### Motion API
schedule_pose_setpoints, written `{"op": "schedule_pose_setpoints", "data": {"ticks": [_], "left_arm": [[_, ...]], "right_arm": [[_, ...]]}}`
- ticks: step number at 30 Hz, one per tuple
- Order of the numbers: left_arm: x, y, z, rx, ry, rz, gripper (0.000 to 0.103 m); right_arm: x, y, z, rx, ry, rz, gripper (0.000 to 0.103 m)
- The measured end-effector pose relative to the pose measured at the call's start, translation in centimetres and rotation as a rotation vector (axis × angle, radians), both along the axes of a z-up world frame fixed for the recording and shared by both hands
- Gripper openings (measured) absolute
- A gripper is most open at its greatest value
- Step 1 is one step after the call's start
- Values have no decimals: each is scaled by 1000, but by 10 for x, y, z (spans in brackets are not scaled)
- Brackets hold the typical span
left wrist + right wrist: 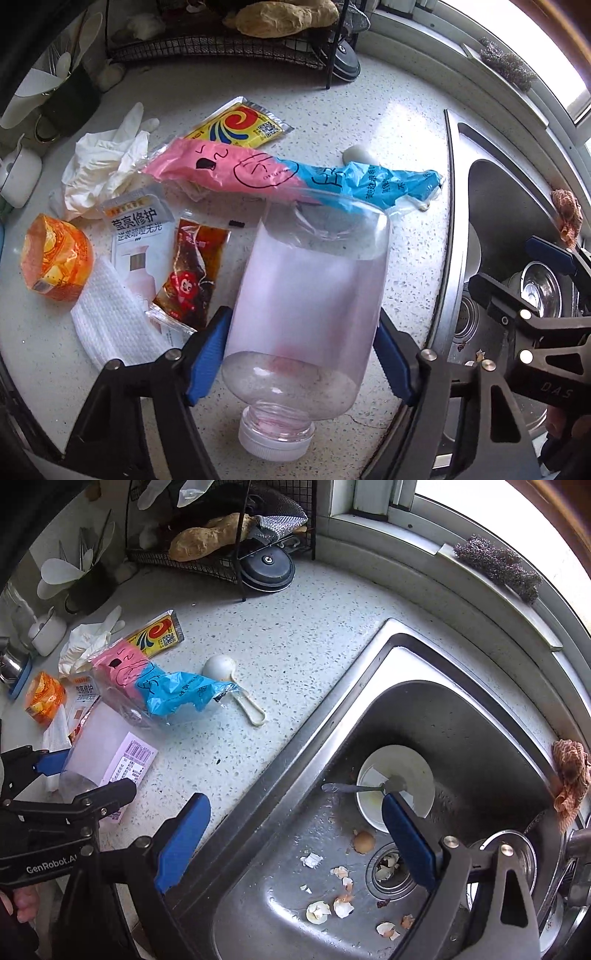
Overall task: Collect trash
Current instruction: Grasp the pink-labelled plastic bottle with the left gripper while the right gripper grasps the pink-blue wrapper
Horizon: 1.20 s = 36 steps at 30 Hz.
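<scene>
Left gripper (301,354) clamping plastic bottle (306,295), lower centre of frame, base touching pink-blue wrapper (280,173). Right gripper (295,842) open, empty, above sink (332,686). Risk: smooth bottle slipping, snagging wrapper.

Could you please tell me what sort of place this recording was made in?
Most likely a home kitchen counter by a window. A stainless steel sink holds a used bowl and eggshell pieces, and a wire rack stands on the speckled countertop, where wrappers lie scattered.
</scene>
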<state>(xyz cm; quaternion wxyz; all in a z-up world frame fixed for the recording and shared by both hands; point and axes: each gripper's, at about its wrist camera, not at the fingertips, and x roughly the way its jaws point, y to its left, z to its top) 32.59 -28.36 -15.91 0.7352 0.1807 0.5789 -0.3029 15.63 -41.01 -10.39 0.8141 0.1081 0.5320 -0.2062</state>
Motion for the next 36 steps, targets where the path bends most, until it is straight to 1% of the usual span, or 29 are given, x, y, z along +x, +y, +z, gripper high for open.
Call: {"op": "schedule_pose_setpoints", "data": {"ticks": [3, 6, 9, 11, 17, 20, 22, 25, 28, 30, 32, 36], "left_arm": [[-7, 4, 8, -19, -34, 2, 71], [-13, 13, 24, -26, -83, 31, 71], [-16, 24, 40, -40, -110, 58, 71], [-12, 35, 49, -34, -135, 87, 71], [6, 67, 69, -32, -164, 198, 71], [16, 83, 73, -20, -171, 249, 71], [21, 89, 73, -19, -165, 277, 71], [28, 95, 72, -6, -183, 310, 71], [35, 96, 66, -3, -180, 336, 71], [39, 95, 62, 14, -175, 345, 71], [44, 93, 55, 36, -173, 353, 71], [54, 93, 43, 58, -166, 361, 71]], "right_arm": [[-2, 0, 1, 2, -3, 6, 94], [-2, 5, 6, 1, -13, 23, 94], [4, 12, 14, 12, -32, 60, 94], [11, 18, 20, 14, -47, 85, 94], [43, 42, 38, 2, -86, 205, 94], [62, 53, 45, -32, -96, 277, 94], [71, 57, 50, -55, -113, 325, 94], [86, 61, 48, -71, -114, 386, 94], [101, 63, 39, -54, -99, 437, 94], [112, 64, 31, -51, -86, 462, 94], [118, 64, 25, -51, -73, 475, 94], [133, 63, 8, -19, -50, 501, 93]]}}
